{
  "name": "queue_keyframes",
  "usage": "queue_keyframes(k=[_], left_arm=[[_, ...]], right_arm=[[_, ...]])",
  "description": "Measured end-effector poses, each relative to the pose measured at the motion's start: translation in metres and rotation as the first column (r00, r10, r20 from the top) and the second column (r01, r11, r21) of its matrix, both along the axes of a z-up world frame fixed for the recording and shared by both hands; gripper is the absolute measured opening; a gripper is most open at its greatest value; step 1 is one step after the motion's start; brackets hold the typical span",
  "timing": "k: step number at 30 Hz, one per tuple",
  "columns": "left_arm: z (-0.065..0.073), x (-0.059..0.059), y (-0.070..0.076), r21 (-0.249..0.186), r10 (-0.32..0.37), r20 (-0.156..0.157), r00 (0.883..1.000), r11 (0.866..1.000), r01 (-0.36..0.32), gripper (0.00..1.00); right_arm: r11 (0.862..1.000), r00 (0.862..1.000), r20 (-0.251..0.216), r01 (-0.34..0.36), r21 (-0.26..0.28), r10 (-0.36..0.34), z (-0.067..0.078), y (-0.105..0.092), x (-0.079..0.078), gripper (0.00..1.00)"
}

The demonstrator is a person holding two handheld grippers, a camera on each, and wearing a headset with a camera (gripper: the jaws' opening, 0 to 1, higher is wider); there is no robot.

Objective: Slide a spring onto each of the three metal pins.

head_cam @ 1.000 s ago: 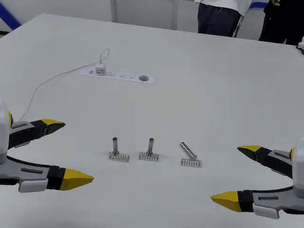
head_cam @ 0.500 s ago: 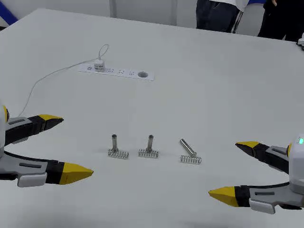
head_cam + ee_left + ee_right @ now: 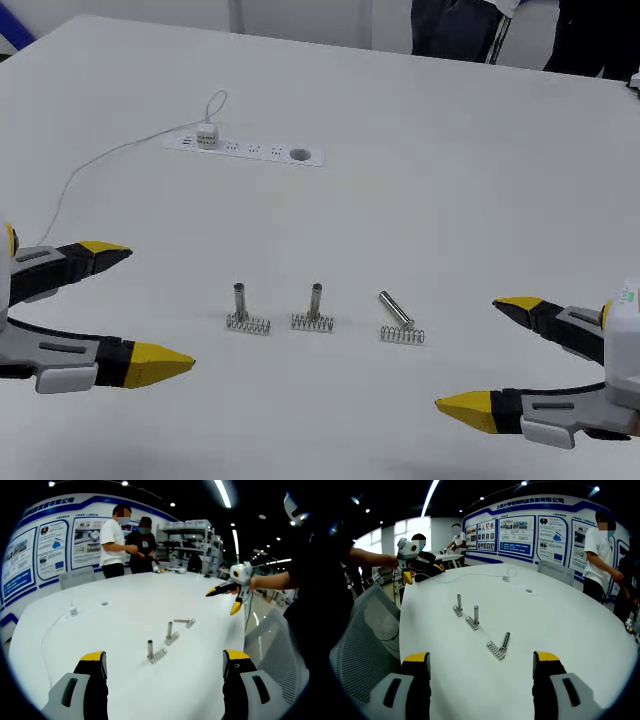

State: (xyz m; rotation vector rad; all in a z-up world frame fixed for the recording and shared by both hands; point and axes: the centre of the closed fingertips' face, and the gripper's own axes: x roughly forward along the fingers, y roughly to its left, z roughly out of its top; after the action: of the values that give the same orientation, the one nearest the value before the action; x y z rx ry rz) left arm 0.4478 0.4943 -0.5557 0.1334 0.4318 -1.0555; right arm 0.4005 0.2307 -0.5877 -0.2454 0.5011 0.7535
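My left gripper (image 3: pixel 158 305) and right gripper (image 3: pixel 468 353) hang spread and empty, flanking two upright metal pins (image 3: pixel 240 299) and one toppled metal pin (image 3: pixel 396 310) toward the near edge of the white desk (image 3: pixel 450 200). A small coiled steel spring (image 3: pixel 402 335) lies beside each. The toppled pin, slanting far-left to near-right, is nearest my right gripper; since a second ago these parts have not moved.

The left gripper (image 3: pixel 157 305) has two long black jaws that end in pointed yellow tips. Each jaw is backed by a pale grey plate with a dark slot, and the body behind them is white with a yellow edge. The right gripper (image 3: pixel 468 353) is built alike, and its white housing (image 3: pixel 625 345) carries a small green light (image 3: pixel 630 293). In the left gripper view the person wears a black sleeve (image 3: pixel 301 577).
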Motion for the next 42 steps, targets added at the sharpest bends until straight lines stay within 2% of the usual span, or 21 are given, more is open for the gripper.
queue_keyframes(k=[5,11,14,20,26,32,42], left_arm=[[-0.001,-0.002,0.0,0.007,-0.004,-0.003,1.0,1.0,0.004,0.98],[-0.001,-0.001,0.002,0.008,0.002,-0.002,1.0,1.0,-0.002,0.98],[-0.002,0.001,0.004,0.008,0.008,0.0,1.0,1.0,-0.008,0.98],[-0.005,0.003,0.001,0.018,0.003,0.003,1.0,1.0,-0.004,0.98],[-0.01,0.005,-0.004,0.03,-0.009,0.002,1.0,1.0,0.009,0.98],[-0.012,0.009,-0.005,0.02,0.0,-0.001,1.0,1.0,0.0,0.98],[-0.02,0.014,-0.005,0.027,0.005,-0.013,1.0,1.0,-0.004,0.97]], right_arm=[[1.0,1.0,0.001,0.003,0.004,-0.003,0.0,0.0,0.001,0.85],[1.0,1.0,0.025,0.014,0.012,-0.015,0.004,0.001,0.007,0.84],[1.0,0.998,0.047,0.031,0.007,-0.031,0.006,0.001,0.017,0.82],[1.0,0.998,0.058,0.028,-0.001,-0.028,0.004,0.007,0.037,0.77],[1.0,0.999,0.036,0.015,-0.021,-0.014,-0.006,0.015,0.058,0.71],[1.0,1.0,-0.003,-0.003,-0.029,0.003,-0.019,0.024,0.069,0.63],[0.999,0.997,-0.065,0.038,-0.033,-0.04,-0.044,0.028,0.095,0.52]])
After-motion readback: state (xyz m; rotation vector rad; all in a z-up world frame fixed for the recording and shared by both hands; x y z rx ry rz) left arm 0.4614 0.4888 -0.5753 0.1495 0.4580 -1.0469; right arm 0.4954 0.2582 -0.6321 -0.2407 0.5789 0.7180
